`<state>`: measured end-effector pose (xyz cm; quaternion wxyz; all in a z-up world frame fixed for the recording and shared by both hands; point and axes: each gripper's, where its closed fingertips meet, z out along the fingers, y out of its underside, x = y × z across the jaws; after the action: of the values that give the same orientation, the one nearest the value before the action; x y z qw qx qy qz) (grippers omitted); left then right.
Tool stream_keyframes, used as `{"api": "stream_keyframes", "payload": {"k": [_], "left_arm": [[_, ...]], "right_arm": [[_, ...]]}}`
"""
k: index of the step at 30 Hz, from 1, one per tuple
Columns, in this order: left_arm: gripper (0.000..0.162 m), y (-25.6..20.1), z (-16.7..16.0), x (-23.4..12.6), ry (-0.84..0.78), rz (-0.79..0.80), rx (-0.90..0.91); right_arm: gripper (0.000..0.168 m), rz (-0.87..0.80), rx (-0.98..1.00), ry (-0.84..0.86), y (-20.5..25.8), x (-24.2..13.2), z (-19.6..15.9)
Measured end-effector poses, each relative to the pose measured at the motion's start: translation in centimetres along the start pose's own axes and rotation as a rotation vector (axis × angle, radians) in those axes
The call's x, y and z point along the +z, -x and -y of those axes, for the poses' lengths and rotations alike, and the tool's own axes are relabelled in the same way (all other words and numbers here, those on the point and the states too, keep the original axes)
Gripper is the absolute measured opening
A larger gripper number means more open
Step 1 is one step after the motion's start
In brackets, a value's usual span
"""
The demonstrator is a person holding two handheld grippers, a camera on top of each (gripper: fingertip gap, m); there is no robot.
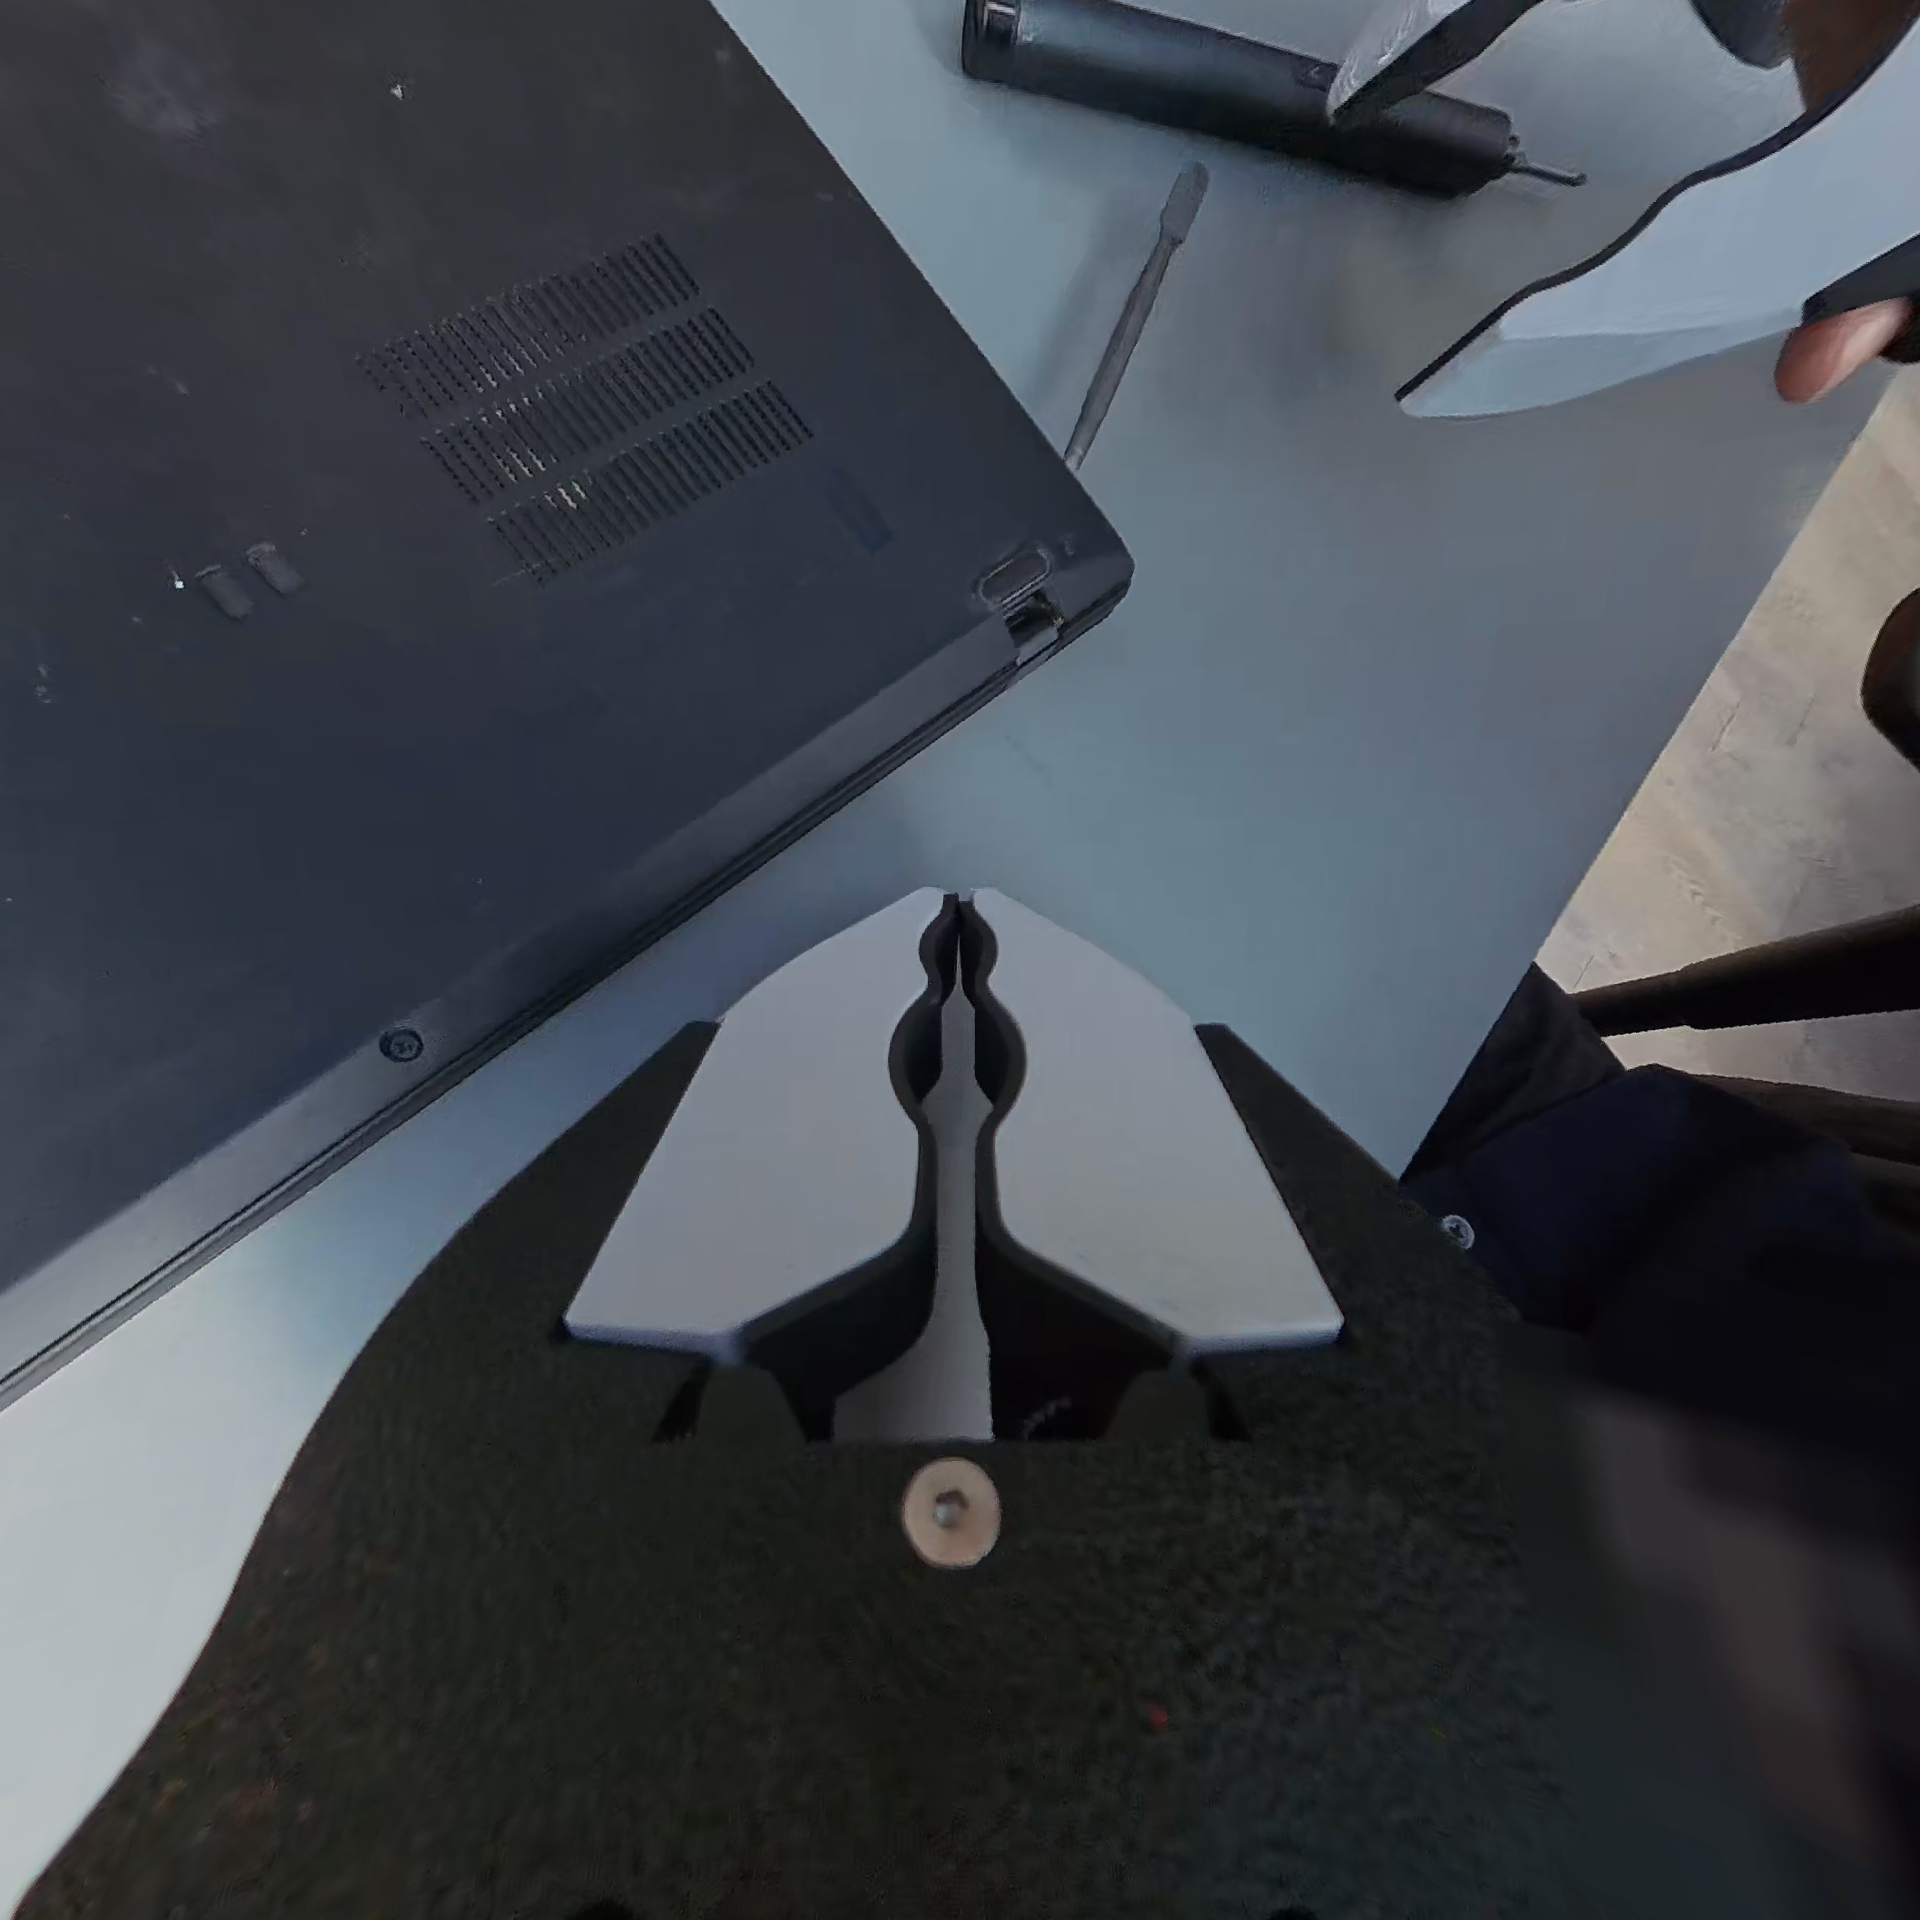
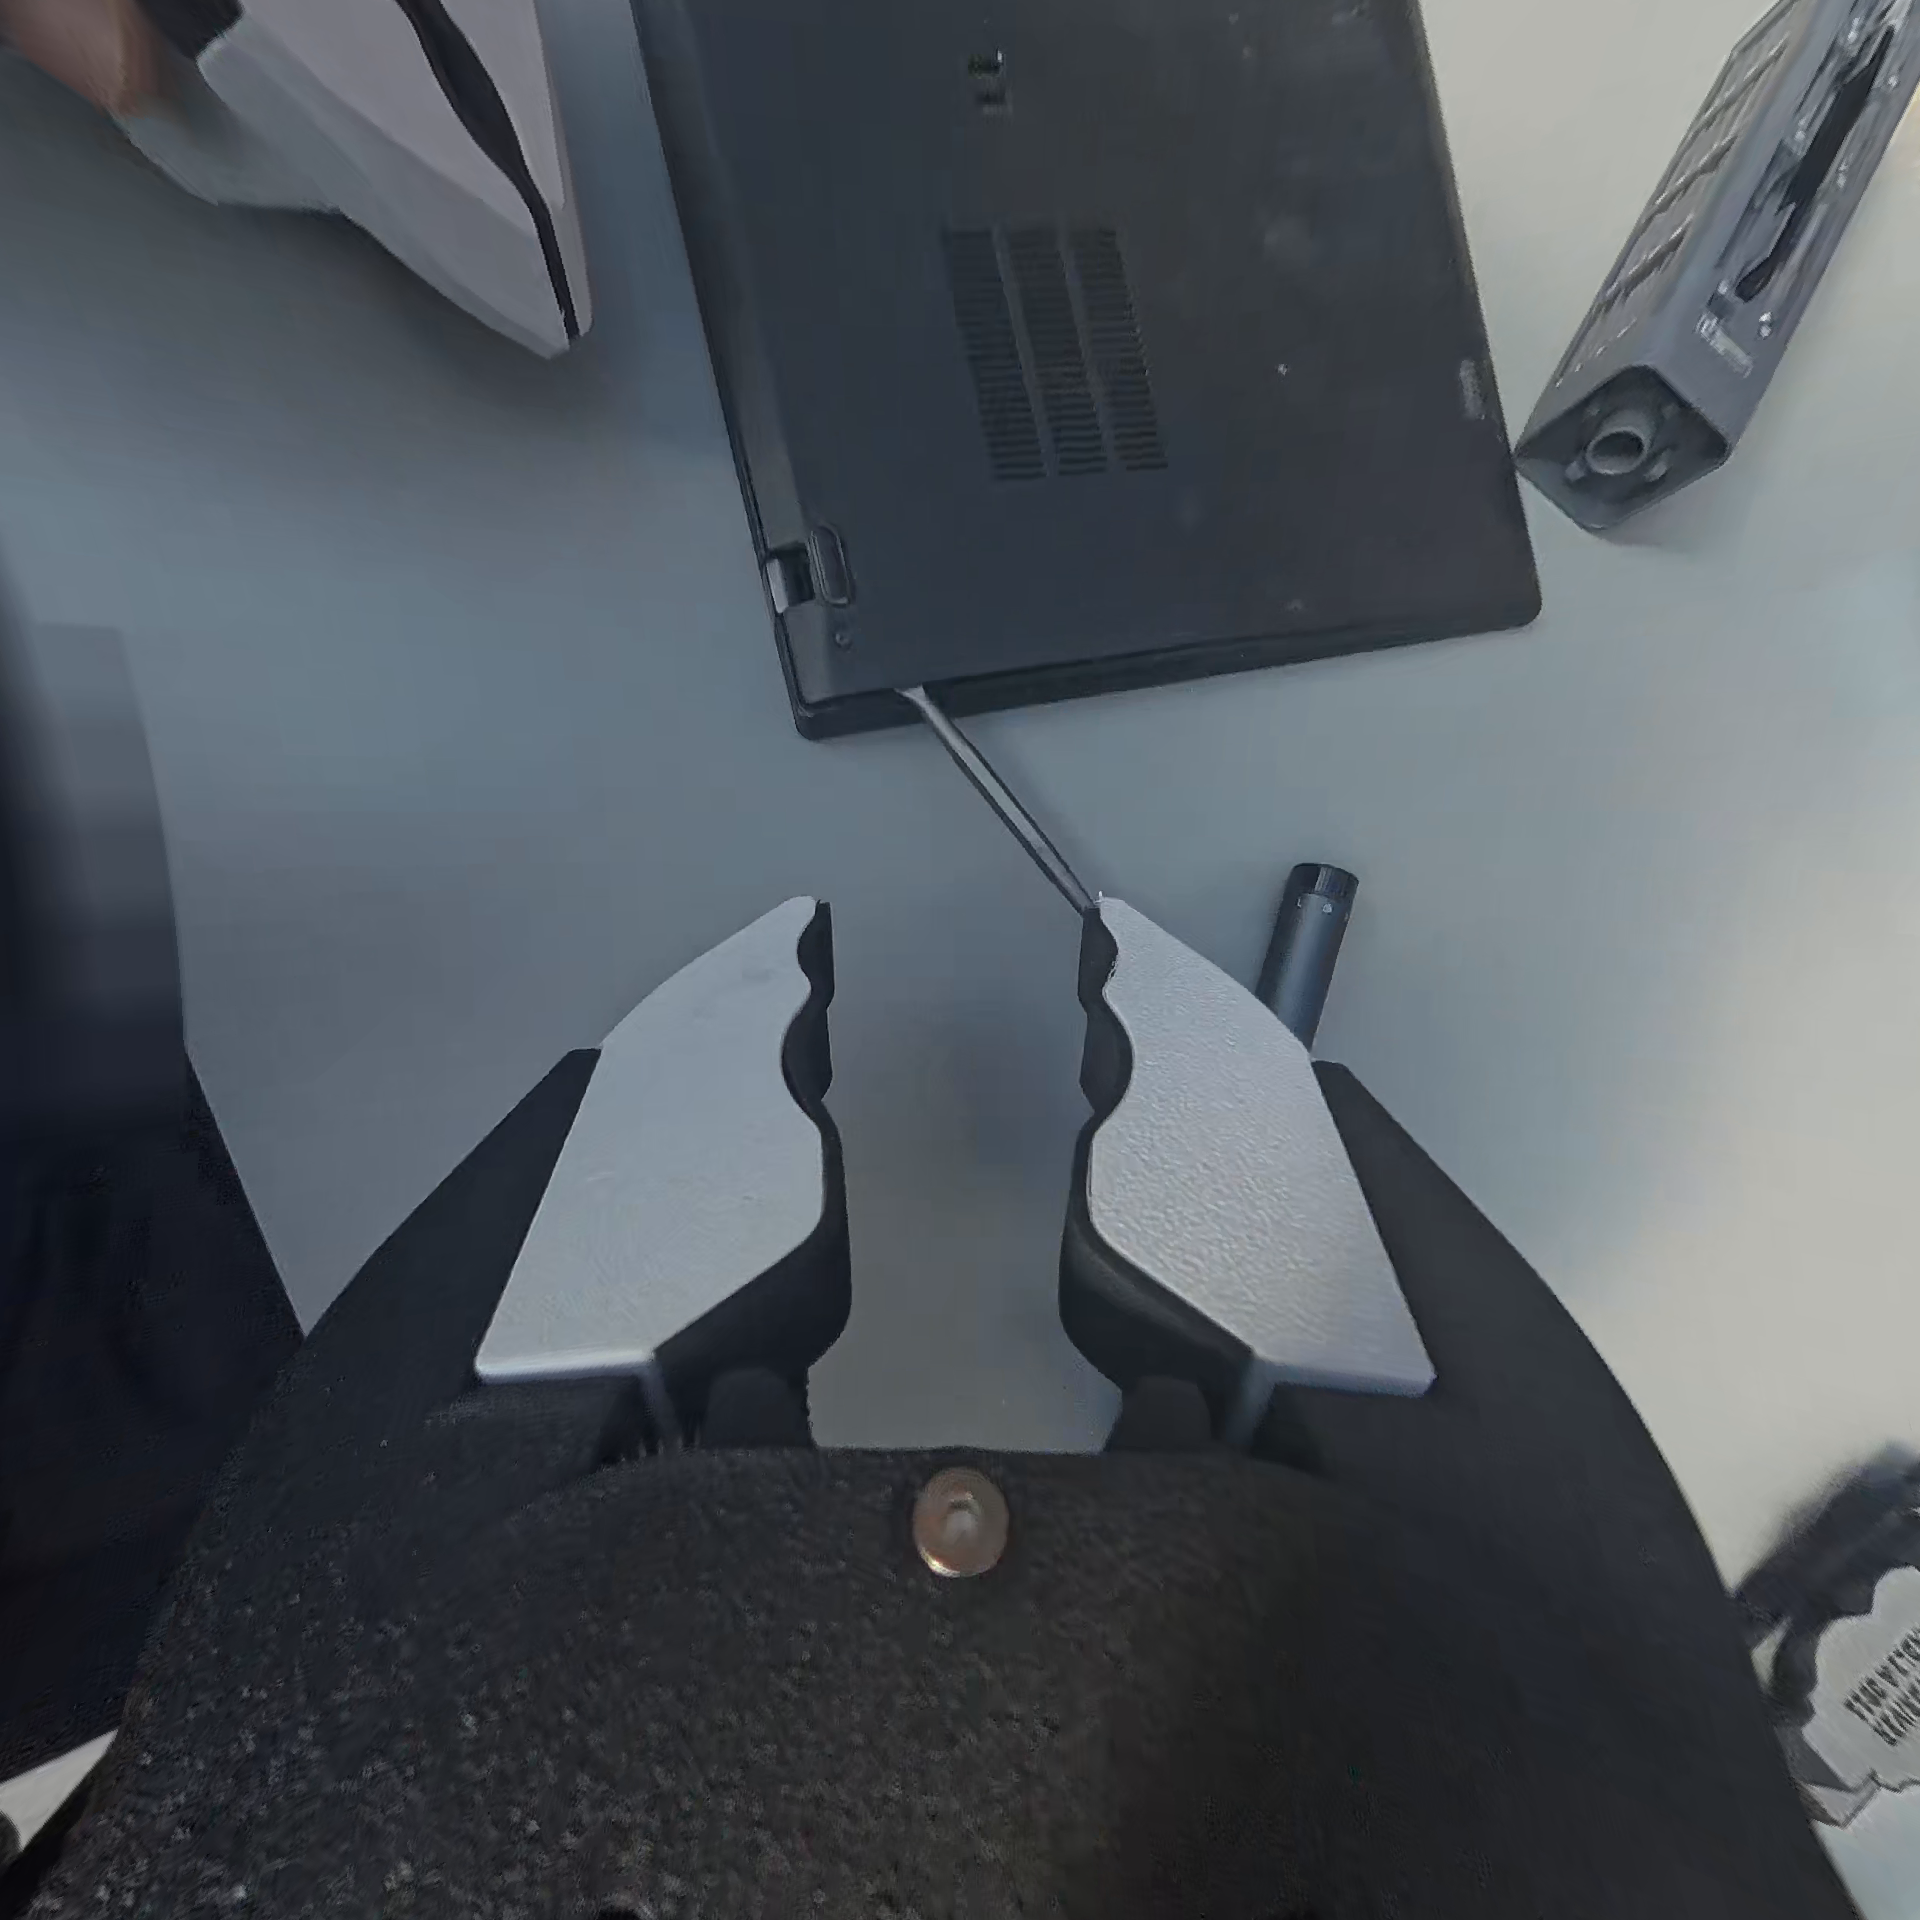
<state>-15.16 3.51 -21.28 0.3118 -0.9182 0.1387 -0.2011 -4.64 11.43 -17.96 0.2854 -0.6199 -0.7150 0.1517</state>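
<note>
The left tool (image 1: 958,902), fingers pressed together and empty, hovers just off the near edge of the upturned laptop (image 1: 436,582) on the grey surface (image 1: 1299,644); rigid, slick, probably weighty. The right tool (image 2: 956,914), spread, reaches beside a thin, stiff pry stick (image 2: 997,800) wedged into the laptop's seam; best pinched mid-shaft.

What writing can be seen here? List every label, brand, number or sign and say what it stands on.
White tag, lower right of the right wrist view: dark print, blurred and cut off by the frame; wording not given.
Laptop, underside: small marks near one edge, too small to read.
Grey case: small label near its end, too small to read.
</note>
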Motion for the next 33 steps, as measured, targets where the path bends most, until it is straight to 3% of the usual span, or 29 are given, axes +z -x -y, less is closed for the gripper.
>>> {"api": "stream_keyframes", "payload": {"k": [4,7,12,16,26,33], "left_arm": [[0.000,-0.8,0.9,0.3,-0.084,0.047,0.085],[0.000,-0.9,0.6,0.6,-0.070,0.094,0.164],[0.000,-1.3,0.9,0.7,-0.069,0.082,0.170],[0.000,-1.1,1.3,0.9,-0.076,0.080,0.161],[0.000,-1.0,1.4,2.0,-0.069,0.116,0.261],[0.000,-0.3,1.3,2.7,-0.064,0.078,0.133]], "right_arm": [[0.048,0.052,0.130,-0.137,3.0,0.1,2.8],[0.045,-0.092,0.038,-0.120,2.1,0.8,2.0],[0.039,-0.036,0.067,-0.117,2.9,1.7,1.4],[0.037,0.156,0.408,-0.207,3.4,1.7,2.0],[0.048,0.190,0.802,-0.265,3.3,3.4,3.6],[0.053,0.214,0.803,-0.146,4.0,4.3,4.1]]}}
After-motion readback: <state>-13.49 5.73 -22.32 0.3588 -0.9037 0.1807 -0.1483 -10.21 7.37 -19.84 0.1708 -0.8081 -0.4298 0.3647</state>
